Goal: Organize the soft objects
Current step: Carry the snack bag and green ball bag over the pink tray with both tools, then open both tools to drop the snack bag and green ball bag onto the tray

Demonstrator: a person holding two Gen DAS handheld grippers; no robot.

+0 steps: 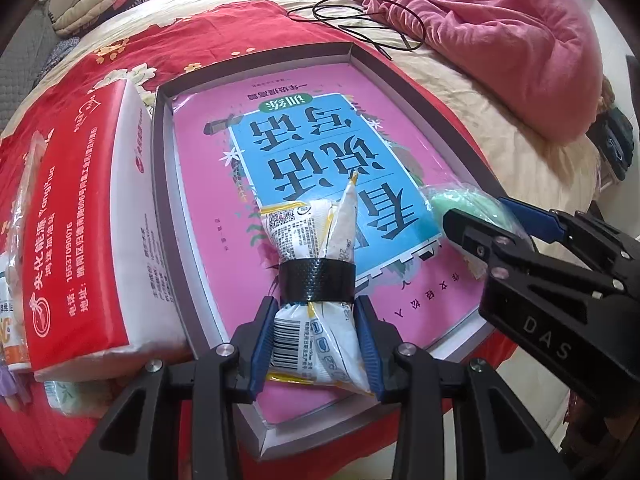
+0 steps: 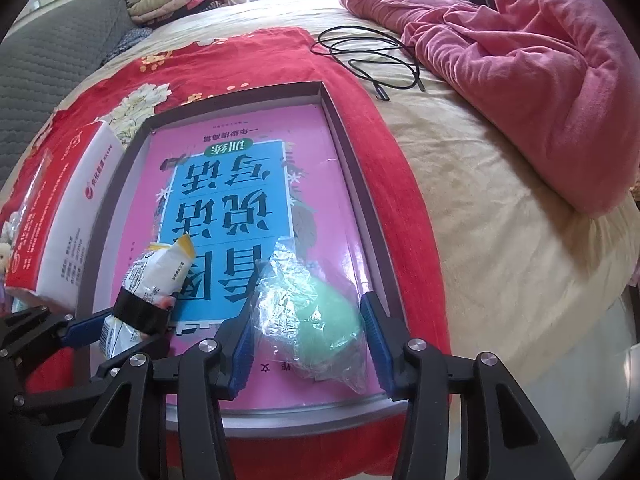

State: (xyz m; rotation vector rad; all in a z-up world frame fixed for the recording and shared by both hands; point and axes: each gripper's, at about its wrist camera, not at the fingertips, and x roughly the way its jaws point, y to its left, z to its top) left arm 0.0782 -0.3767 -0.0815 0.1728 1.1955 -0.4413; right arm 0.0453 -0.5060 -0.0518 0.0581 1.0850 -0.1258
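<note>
My left gripper (image 1: pixel 316 332) is shut on a white snack packet (image 1: pixel 316 240) bound with black tape, held over the pink book (image 1: pixel 304 128) that lies in a grey shallow box (image 1: pixel 160 184). The packet also shows in the right wrist view (image 2: pixel 156 276). My right gripper (image 2: pixel 308 340) is open, its fingers on either side of a green soft object in clear plastic wrap (image 2: pixel 320 312) that rests on the book near the box's front right corner. The green object also shows in the left wrist view (image 1: pixel 464 200), partly hidden by the right gripper (image 1: pixel 496 220).
A red and white tissue pack (image 1: pixel 80 220) lies left of the box on a red floral cloth (image 2: pixel 360 128). A black cable (image 2: pixel 368 56) and a pink blanket (image 2: pixel 520 60) lie on the bed beyond. Folded clothes (image 2: pixel 168 0) sit at the back left.
</note>
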